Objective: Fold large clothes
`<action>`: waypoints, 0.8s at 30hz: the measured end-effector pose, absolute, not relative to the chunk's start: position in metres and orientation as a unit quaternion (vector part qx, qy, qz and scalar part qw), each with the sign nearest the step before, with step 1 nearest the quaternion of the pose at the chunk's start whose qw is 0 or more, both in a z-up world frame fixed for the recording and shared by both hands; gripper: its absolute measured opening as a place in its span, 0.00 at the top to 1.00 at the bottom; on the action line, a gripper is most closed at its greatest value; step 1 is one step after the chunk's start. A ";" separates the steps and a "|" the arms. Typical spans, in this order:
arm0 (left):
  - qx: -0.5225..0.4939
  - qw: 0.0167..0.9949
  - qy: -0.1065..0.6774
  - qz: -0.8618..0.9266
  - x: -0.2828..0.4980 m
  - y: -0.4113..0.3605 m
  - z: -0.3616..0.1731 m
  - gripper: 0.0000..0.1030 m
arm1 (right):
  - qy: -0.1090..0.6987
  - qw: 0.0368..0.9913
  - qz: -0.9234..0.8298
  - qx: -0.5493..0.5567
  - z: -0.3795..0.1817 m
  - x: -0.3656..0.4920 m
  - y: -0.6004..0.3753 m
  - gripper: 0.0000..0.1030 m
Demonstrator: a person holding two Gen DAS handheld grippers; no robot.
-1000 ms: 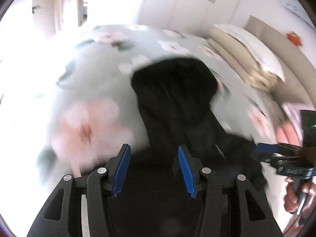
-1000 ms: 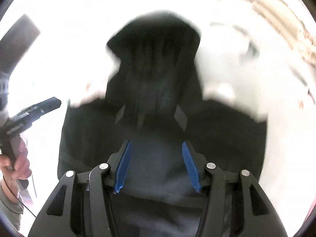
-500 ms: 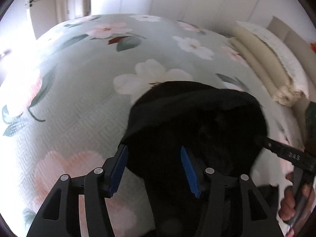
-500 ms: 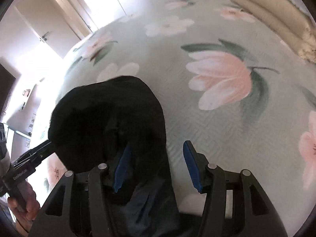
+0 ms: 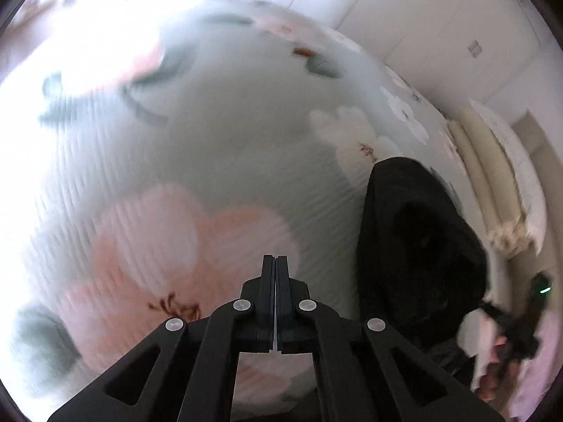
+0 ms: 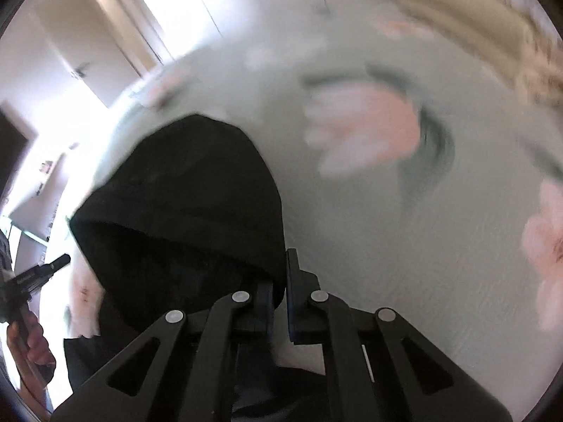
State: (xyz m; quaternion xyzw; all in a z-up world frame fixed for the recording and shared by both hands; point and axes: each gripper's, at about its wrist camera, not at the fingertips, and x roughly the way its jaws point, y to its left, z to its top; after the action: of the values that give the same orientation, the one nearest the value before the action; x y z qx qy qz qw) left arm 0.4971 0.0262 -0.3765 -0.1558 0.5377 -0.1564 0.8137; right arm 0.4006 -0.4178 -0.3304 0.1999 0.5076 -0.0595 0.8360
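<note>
A black hooded garment [image 5: 418,246] lies on a pale green bedspread with pink and white flowers [image 5: 197,176]. In the left wrist view it is at the right, and my left gripper [image 5: 276,263] is shut with nothing between its fingers, over the pink flower to the garment's left. In the right wrist view the hood [image 6: 190,207] fills the left middle. My right gripper [image 6: 279,274] is shut on the hood's right edge. The left gripper [image 6: 42,274] also shows at the far left edge there.
Rolled cream bedding [image 5: 492,183] lies along the bed's right side. White wardrobe doors [image 5: 440,28] stand behind the bed. A doorway [image 6: 123,35] shows in the right wrist view. The bedspread [image 6: 404,211] stretches right of the hood.
Both grippers were open and have shut. The left one swung left off the garment onto the bedspread. The right one closed on the hood's edge.
</note>
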 end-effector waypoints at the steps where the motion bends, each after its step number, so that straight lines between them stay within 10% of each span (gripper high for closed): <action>1: -0.156 0.818 0.528 -0.168 0.495 0.025 -0.373 1.00 | 0.522 0.828 -0.061 0.195 -0.343 0.404 -0.417 0.94; 9: -0.103 0.836 0.457 -0.284 0.503 -0.044 -0.295 0.87 | 0.537 0.822 -0.043 0.185 -0.336 0.406 -0.414 0.85; 11: -0.075 0.838 0.439 -0.316 0.508 -0.077 -0.277 0.67 | 0.517 0.834 -0.033 0.189 -0.313 0.400 -0.415 0.75; 13: -0.054 0.838 0.431 -0.329 0.514 -0.102 -0.271 0.55 | 0.480 0.858 -0.027 0.183 -0.281 0.398 -0.412 0.44; 24: 0.007 0.762 0.557 -0.328 0.522 -0.129 -0.395 0.63 | 0.458 0.871 -0.029 0.173 -0.285 0.490 -0.376 0.39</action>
State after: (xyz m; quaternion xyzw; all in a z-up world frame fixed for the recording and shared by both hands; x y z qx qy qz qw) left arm 0.5215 -0.1285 -0.3953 0.0071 0.5575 -0.3284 0.7625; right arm 0.4899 -0.3756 -0.2854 0.1729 0.4583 -0.0289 0.8713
